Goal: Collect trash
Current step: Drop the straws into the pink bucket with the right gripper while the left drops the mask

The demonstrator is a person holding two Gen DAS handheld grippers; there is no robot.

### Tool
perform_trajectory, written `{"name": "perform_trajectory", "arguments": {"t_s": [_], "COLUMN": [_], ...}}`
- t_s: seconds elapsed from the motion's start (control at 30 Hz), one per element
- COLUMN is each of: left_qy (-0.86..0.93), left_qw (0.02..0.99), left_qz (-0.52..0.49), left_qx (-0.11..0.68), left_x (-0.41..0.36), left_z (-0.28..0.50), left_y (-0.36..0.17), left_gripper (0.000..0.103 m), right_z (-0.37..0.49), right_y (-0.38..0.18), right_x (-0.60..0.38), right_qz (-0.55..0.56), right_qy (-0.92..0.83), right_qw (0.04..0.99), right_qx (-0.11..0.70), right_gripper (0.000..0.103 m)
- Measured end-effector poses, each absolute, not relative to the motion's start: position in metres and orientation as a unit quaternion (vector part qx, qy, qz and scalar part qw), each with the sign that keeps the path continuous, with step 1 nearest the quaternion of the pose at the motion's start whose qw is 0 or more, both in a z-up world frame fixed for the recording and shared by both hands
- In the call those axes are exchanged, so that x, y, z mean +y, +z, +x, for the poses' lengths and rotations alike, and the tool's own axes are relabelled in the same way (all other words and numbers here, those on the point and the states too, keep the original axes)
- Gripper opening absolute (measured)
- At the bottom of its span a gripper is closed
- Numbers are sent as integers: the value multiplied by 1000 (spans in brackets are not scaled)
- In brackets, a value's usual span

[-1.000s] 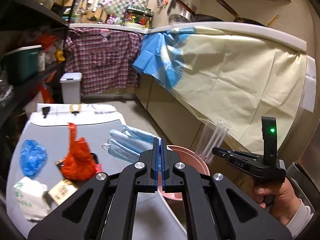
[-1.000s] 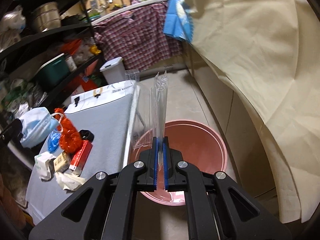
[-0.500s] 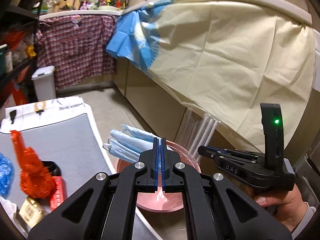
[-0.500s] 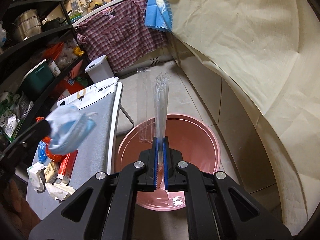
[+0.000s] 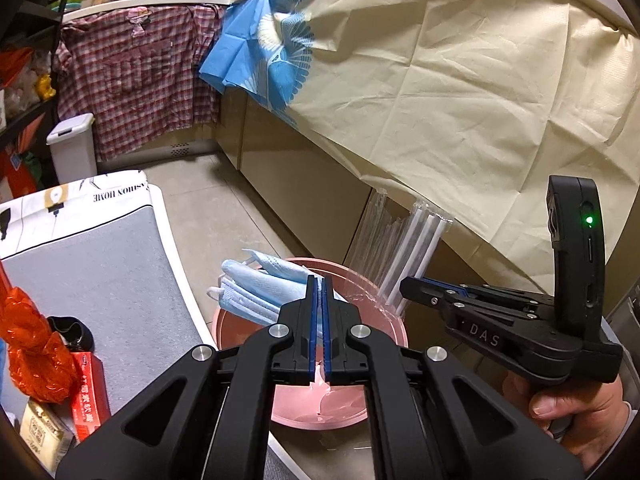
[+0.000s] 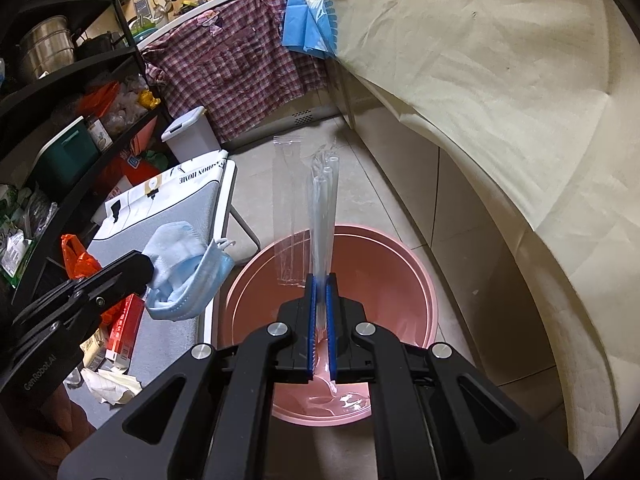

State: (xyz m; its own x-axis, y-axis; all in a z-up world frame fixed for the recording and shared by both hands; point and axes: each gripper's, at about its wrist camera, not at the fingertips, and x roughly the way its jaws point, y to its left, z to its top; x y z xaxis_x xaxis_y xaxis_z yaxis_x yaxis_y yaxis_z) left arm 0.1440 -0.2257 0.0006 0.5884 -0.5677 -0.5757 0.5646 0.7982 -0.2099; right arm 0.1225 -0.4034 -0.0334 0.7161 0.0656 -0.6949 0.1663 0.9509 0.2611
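Note:
My left gripper (image 5: 319,280) is shut on a light blue face mask (image 5: 256,284), held over the left rim of the pink bucket (image 5: 352,404). From the right wrist view the mask (image 6: 184,268) hangs from the left gripper (image 6: 146,266) beside the bucket (image 6: 384,280). My right gripper (image 6: 320,278) is shut on a clear plastic straw packet (image 6: 322,208), upright above the bucket. In the left wrist view the right gripper (image 5: 404,286) shows at the right with the straw packet (image 5: 404,256) sticking up.
A grey-topped folding table (image 5: 100,264) left of the bucket carries an orange bag (image 5: 32,352), a red box (image 5: 90,392), a small tan carton (image 5: 38,436) and crumpled paper (image 6: 110,384). A cream cloth (image 5: 460,92) drapes the counter on the right. A white bin (image 5: 74,148) stands behind.
The left gripper carried the mask rightward and down from over the table to the bucket's rim. The right gripper sank slightly over the bucket, straw packet still held.

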Motion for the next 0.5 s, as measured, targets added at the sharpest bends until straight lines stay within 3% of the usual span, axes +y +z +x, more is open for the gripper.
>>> {"name": "perform_trajectory", "arguments": {"t_s": [0.1, 0.13, 0.17, 0.2, 0.23, 0.5], "left_qy": [-319, -318, -317, -314, -312, -303], "left_qw": [889, 888, 888, 890, 892, 895], "left_qz": [-6, -7, -8, -11, -14, -23], "left_qx": [328, 331, 332, 330, 328, 326], "left_x": [-226, -226, -225, -223, -220, -196], "left_z": [149, 151, 153, 153, 153, 145], "left_y": [0, -1, -2, -1, -1, 6], "left_gripper": [7, 11, 24, 32, 34, 34], "right_z": [124, 125, 126, 125, 124, 122], "right_y": [-35, -36, -36, -36, -35, -31], "right_x": [-401, -400, -400, -401, -402, -394], "right_qz": [150, 147, 148, 149, 149, 132], "right_qy": [-32, -36, -39, -43, -47, -42], "right_qw": [912, 911, 911, 912, 913, 920], "right_qx": [379, 383, 384, 380, 378, 366], "right_gripper": [9, 18, 26, 43, 50, 50]}}
